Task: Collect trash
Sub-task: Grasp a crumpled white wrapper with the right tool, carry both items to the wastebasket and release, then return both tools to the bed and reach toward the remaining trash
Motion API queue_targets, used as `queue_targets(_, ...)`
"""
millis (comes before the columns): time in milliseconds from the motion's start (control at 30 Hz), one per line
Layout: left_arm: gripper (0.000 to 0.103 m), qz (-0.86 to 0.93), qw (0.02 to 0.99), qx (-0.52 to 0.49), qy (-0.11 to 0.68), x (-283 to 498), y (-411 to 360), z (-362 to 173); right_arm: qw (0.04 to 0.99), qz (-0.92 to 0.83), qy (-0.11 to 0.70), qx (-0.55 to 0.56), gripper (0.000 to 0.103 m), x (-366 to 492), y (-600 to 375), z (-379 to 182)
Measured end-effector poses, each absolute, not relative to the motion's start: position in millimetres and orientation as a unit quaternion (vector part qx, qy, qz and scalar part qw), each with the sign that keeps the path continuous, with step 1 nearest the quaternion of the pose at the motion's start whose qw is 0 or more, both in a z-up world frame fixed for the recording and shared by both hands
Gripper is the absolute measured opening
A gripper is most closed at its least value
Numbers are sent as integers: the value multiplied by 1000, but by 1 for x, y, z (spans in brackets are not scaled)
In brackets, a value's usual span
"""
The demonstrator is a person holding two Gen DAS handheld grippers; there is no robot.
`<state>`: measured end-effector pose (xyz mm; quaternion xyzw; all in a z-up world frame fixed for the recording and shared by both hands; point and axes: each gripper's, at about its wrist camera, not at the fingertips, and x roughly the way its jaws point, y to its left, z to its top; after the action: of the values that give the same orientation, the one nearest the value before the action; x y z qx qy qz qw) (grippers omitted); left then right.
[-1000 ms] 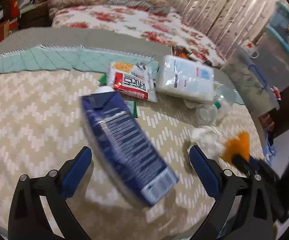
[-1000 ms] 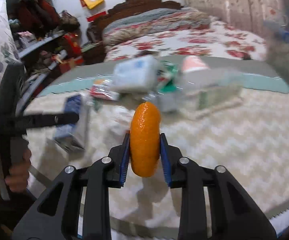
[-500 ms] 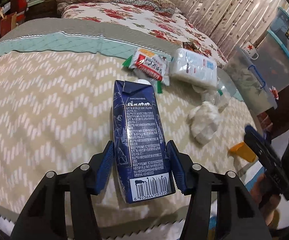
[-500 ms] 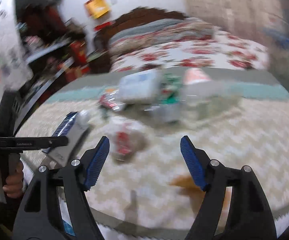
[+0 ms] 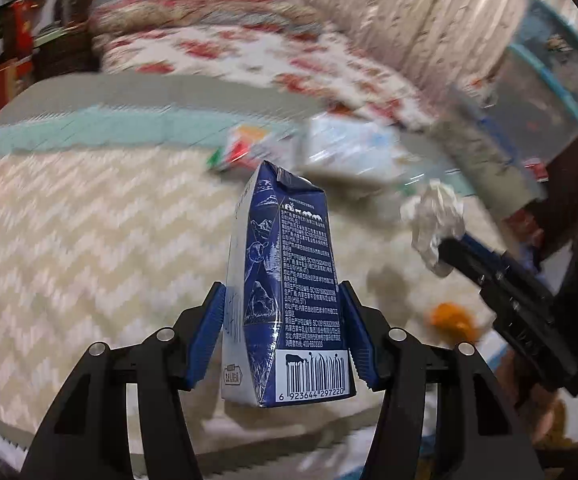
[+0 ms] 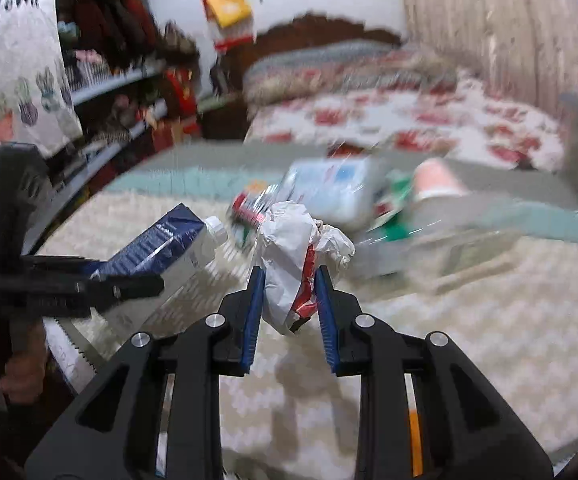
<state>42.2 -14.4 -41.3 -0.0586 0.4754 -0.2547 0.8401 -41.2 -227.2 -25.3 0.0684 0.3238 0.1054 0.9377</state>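
Observation:
A dark blue milk carton (image 5: 289, 272) stands upright between the pads of my left gripper (image 5: 283, 292), lifted off the chevron bed cover (image 5: 89, 240). The pads press on it, and the jaws are easing open slightly. My right gripper (image 6: 289, 280) is closing, its pads pressing on a crumpled white and red wrapper (image 6: 289, 248) held above the cover. The left wrist view shows that wrapper (image 5: 435, 216) at the right gripper's tip. An orange peel (image 5: 451, 318) lies on the cover near the bed's edge. In the right wrist view the carton (image 6: 161, 248) is at the left.
More litter lies blurred further up the cover: a red snack packet (image 5: 241, 144), a white tissue pack (image 5: 349, 152), a green-labelled bottle (image 6: 393, 208) and a pink cup (image 6: 435, 180). Clear storage boxes (image 5: 549, 92) stand right of the bed, cluttered shelves (image 6: 109, 80) left.
My left gripper closed on the lying carton and raised it upright. My right gripper dropped the orange peel, opened wide, then closed on the crumpled wrapper and lifted it.

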Motion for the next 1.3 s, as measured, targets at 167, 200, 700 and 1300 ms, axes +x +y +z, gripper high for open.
queue_targets(167,54,-345,810,-49,471,46,-75,-16,948,12,289,133,29,-80,-320,-22)
queue_targets(200,54,-366,799,-39,476,47,-97,-13,946,-11,285,156,29,-88,-344,-26)
queue_targets(700,54,-555,646,126,510,29,-497,-13,881,-219,244,341,29,-202,-617,-86)
queue_targets(1300,61,-519,720,177,425,1,-545,-9,846,-257,180,431,66,-242,-658,-111)
